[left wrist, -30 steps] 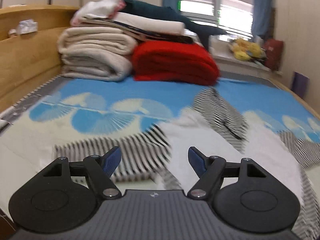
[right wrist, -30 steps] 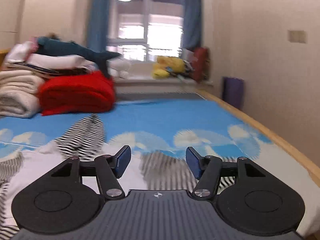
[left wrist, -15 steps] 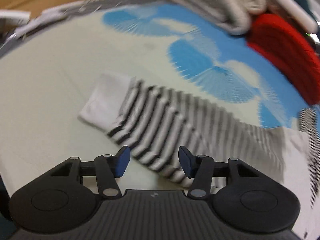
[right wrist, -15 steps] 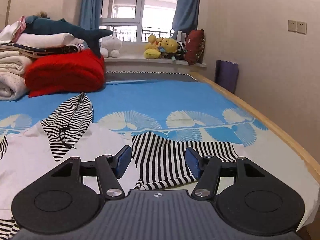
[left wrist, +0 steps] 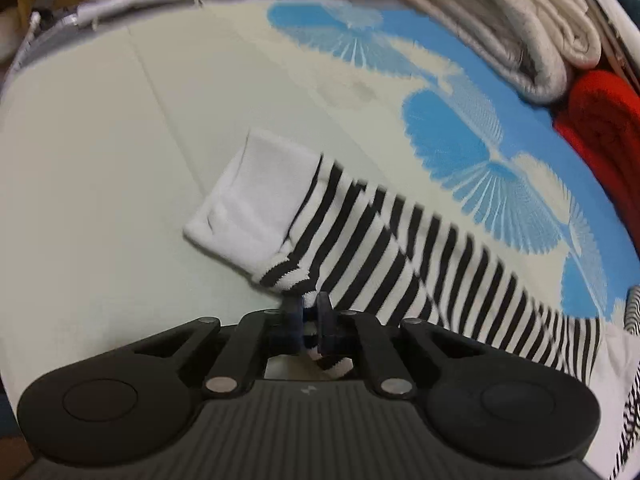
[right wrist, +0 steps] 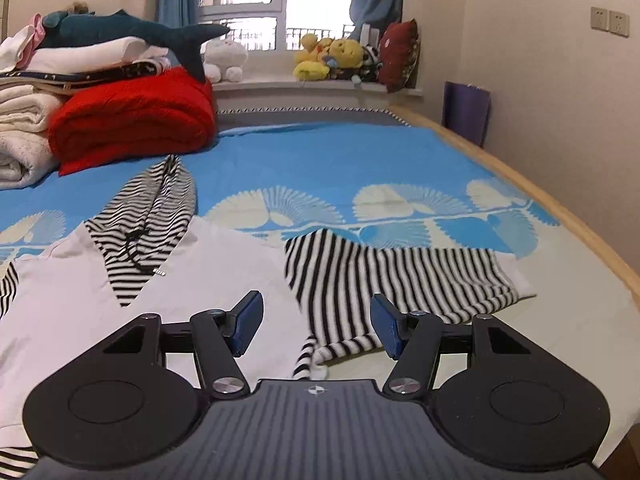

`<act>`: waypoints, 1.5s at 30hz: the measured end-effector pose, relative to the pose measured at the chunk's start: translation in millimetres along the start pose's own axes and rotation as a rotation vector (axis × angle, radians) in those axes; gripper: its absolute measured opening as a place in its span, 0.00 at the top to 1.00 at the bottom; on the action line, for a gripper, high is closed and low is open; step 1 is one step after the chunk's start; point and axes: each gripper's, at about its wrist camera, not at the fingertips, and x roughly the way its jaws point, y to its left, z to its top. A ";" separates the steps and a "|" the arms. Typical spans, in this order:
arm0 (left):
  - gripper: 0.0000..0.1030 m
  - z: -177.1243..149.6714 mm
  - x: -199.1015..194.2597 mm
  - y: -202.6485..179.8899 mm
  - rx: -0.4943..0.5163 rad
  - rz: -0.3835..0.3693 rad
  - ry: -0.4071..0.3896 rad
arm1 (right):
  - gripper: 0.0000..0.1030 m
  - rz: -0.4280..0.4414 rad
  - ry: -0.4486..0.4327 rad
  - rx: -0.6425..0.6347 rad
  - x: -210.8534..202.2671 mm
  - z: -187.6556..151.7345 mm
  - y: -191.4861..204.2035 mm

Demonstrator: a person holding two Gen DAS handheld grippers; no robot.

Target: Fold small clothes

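A small white hooded top with black-and-white striped sleeves and hood lies spread on the bed. In the left wrist view its left striped sleeve (left wrist: 404,248) ends in a white cuff (left wrist: 256,200); my left gripper (left wrist: 306,312) is shut on the sleeve's near striped edge. In the right wrist view the white body (right wrist: 200,280), the striped hood (right wrist: 148,216) and the right striped sleeve (right wrist: 392,276) show. My right gripper (right wrist: 316,324) is open, just above the near edge of that right sleeve, holding nothing.
The bed has a blue and cream fan-pattern cover (right wrist: 360,168). Folded cream blankets (left wrist: 512,28) and a red blanket (right wrist: 132,120) are stacked at the far side, with a plush shark (right wrist: 132,30) on top. A wooden bed edge (right wrist: 540,200) runs along the right; stuffed toys (right wrist: 332,60) sit on the window sill.
My left gripper has tilted down to the left sleeve and closed on its striped edge. My right gripper has steadied over the right sleeve and stays open.
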 end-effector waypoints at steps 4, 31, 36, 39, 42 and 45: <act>0.96 -0.6 -38.9 -39.1 0.079 -0.030 -0.150 | 0.52 0.023 0.030 -0.008 7.6 -1.6 8.1; 0.79 -111.3 -139.6 -243.0 0.533 -0.465 0.042 | 0.71 0.171 0.267 0.247 91.9 -4.5 47.0; 0.75 -117.0 -133.1 -247.7 0.638 -0.413 0.071 | 0.54 0.093 0.354 0.410 147.8 -12.2 48.6; 0.74 -125.9 -138.0 -241.5 0.650 -0.409 0.092 | 0.53 0.044 0.387 0.470 176.1 -20.9 46.2; 0.74 -127.1 -140.3 -242.7 0.653 -0.426 0.101 | 0.56 0.019 0.335 0.419 186.7 -19.0 52.1; 0.74 -131.6 -145.9 -247.7 0.672 -0.441 0.101 | 0.92 0.011 0.271 0.350 186.3 -11.5 62.5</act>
